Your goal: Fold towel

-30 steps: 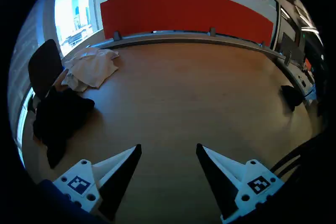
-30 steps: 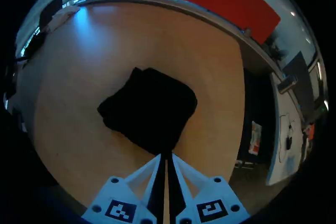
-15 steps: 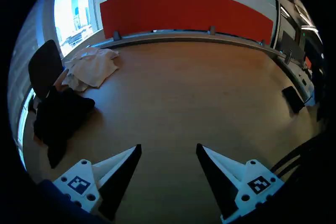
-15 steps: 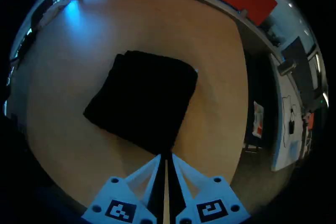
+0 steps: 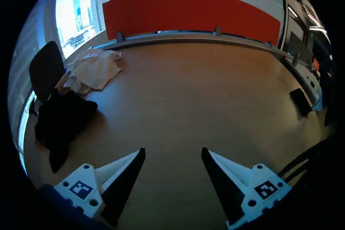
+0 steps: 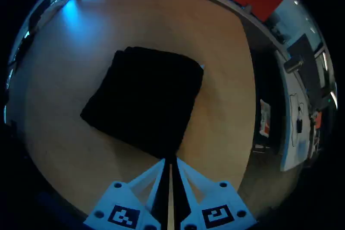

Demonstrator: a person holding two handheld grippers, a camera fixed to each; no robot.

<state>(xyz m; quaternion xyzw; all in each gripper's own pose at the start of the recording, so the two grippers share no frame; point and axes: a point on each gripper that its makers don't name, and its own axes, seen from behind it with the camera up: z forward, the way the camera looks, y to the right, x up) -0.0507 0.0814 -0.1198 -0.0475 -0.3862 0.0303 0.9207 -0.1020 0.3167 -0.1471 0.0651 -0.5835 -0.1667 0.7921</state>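
Spanning both views, the wooden table [image 6: 220, 100] carries every item. A red panel [image 5: 194, 12] stands along its far edge in the left gripper view. In the right gripper view, the black towel [image 6: 146, 96] lies flat on the table as a roughly square, folded shape directly ahead of the right gripper [image 6: 171, 161]; its near corner tapers down to the fingertips and its far edge points toward the table's far side. The right gripper is closed to a thin slit, with its tips clamped on that near corner. In the left gripper view, a dark cloth [image 5: 60, 120] and a pale cloth [image 5: 92, 68] are heaped at the table's left side, well apart from the left gripper [image 5: 172, 149]. The left gripper is spread wide above bare table, holding nothing and touching nothing.
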